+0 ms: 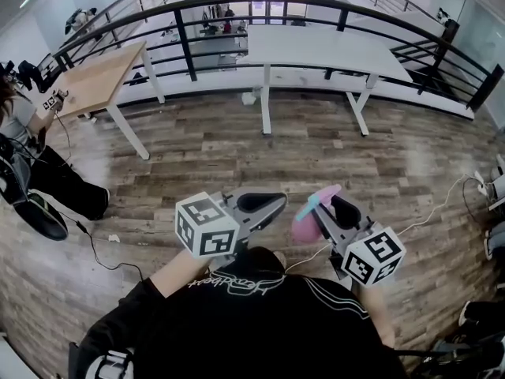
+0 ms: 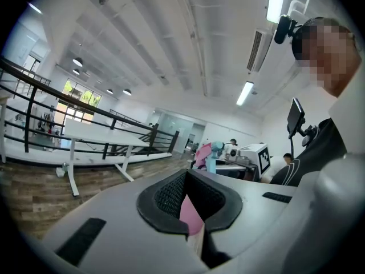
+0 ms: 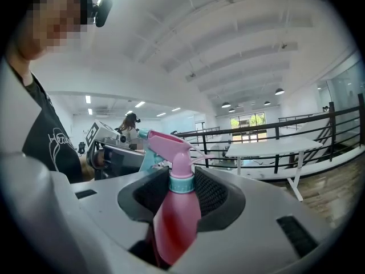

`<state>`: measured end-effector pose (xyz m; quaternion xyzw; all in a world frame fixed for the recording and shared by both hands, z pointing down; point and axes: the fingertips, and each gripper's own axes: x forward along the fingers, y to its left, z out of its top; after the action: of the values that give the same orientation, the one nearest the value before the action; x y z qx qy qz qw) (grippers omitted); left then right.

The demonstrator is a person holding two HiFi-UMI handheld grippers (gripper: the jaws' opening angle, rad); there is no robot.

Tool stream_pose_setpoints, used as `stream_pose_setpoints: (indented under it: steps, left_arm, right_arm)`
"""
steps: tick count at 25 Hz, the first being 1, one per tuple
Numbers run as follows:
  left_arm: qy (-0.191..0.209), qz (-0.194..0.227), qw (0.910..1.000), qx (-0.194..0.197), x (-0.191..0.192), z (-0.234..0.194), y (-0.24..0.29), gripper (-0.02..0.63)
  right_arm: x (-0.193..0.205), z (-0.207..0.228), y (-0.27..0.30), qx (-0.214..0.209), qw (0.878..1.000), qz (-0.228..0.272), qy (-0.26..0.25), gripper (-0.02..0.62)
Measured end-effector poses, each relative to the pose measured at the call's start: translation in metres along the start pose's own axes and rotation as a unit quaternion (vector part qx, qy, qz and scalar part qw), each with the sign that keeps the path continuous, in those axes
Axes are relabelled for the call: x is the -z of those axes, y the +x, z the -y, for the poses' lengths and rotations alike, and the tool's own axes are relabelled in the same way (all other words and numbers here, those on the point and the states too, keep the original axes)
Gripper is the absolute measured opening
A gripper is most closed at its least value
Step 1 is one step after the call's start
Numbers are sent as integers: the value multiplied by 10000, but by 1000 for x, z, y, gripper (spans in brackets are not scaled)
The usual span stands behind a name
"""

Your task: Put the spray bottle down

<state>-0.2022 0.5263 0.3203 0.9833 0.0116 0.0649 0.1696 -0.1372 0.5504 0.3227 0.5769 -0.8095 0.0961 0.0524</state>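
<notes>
My right gripper (image 1: 338,209) is shut on a pink spray bottle (image 1: 306,216) with a light blue collar and trigger, held in the air at chest height over the wooden floor. In the right gripper view the bottle (image 3: 175,213) stands upright between the black pads (image 3: 214,193), nozzle to the left. My left gripper (image 1: 260,203) hovers just left of it, jaws together. A thin pink strip (image 2: 189,210) shows pinched between its pads; what it is I cannot tell. The bottle (image 2: 206,153) also shows small beyond the left gripper.
A long white table (image 1: 316,50) and a wooden table (image 1: 99,77) stand ahead by a black railing (image 1: 181,34). A person (image 1: 20,125) sits at far left. Cables (image 1: 99,247) trail over the plank floor, and more gear lies at far right (image 1: 493,188).
</notes>
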Motion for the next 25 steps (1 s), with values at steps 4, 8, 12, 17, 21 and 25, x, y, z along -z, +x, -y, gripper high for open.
stream_pose_setpoints:
  steps: [4, 8, 12, 17, 21, 25]
  left_arm:
    - [-60, 22, 10000, 12, 1, -10, 1, 8]
    - [-181, 84, 9998, -9, -1, -25, 7, 8]
    - [-109, 164, 9998, -39, -11, -46, 13, 8]
    - [-155, 175, 9997, -104, -15, -94, 24, 8]
    - [-203, 105, 9997, 1, -21, -141, 42, 8]
    - [-419, 72, 9991, -40, -36, -210, 66, 8]
  right_arm:
    - [-1, 7, 9, 60, 10000, 6, 34, 141]
    - [0, 18, 21, 44, 10000, -70, -37, 141]
    - [-7, 34, 41, -3, 10000, 2, -80, 141]
    - [-6, 61, 81, -48, 9999, 3, -95, 140]
    - [-9, 95, 121, -45, 10000, -57, -53, 140]
    - [-13, 141, 173, 16, 9999, -160, 27, 140]
